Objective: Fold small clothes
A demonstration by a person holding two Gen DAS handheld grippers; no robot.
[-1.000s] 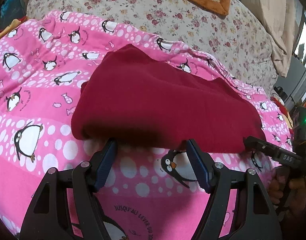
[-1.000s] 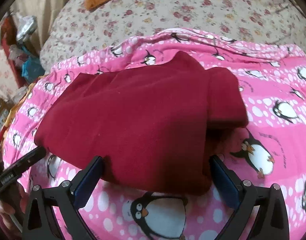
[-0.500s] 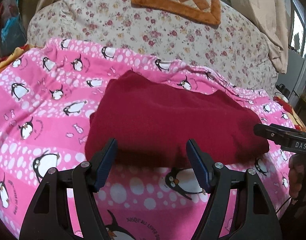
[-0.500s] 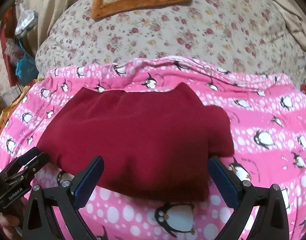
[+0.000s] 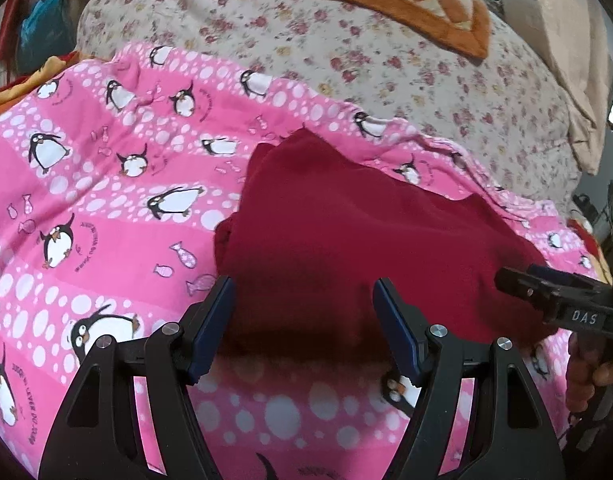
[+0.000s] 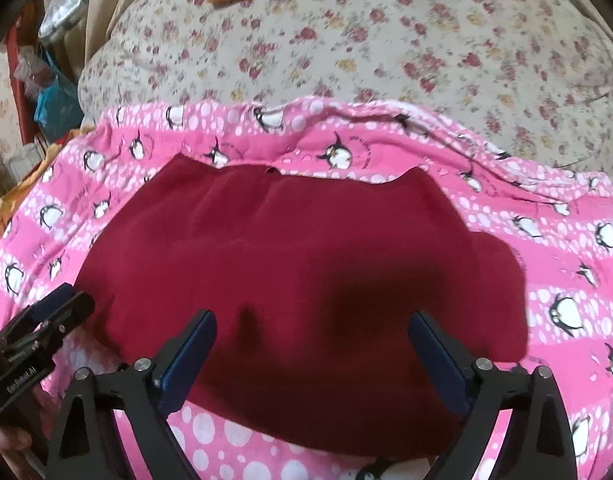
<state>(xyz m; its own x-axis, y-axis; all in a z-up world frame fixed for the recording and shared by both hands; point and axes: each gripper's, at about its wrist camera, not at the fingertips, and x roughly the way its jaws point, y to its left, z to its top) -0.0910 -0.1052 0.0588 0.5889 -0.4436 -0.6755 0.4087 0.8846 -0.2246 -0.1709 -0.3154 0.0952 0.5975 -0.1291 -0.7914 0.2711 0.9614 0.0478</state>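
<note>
A dark red garment (image 5: 366, 232) lies folded into a flat, roughly rectangular pad on the pink penguin blanket (image 5: 106, 208). My left gripper (image 5: 303, 284) hovers open over the cloth's near left edge, holding nothing. My right gripper (image 6: 312, 316) hangs above the near edge of the garment (image 6: 290, 248). Its jaws are closing a little but stand wide, with no cloth pinched between the pads. Each gripper shows in the other's view: the right gripper (image 5: 518, 280) at the cloth's right end, the left gripper (image 6: 62, 300) at its left end.
The pink blanket (image 6: 566, 264) covers the near part of a bed with a floral cover (image 5: 386, 72). An orange checked mat (image 5: 406, 4) lies at the far side. Bags and clutter (image 6: 54, 100) stand off the bed's left. A hand (image 5: 582, 372) holds the right gripper.
Both grippers have drawn back and up from the garment, so more of the bed shows. The left view has swung leftward. The right jaws stand slightly narrower. The garment has not moved.
</note>
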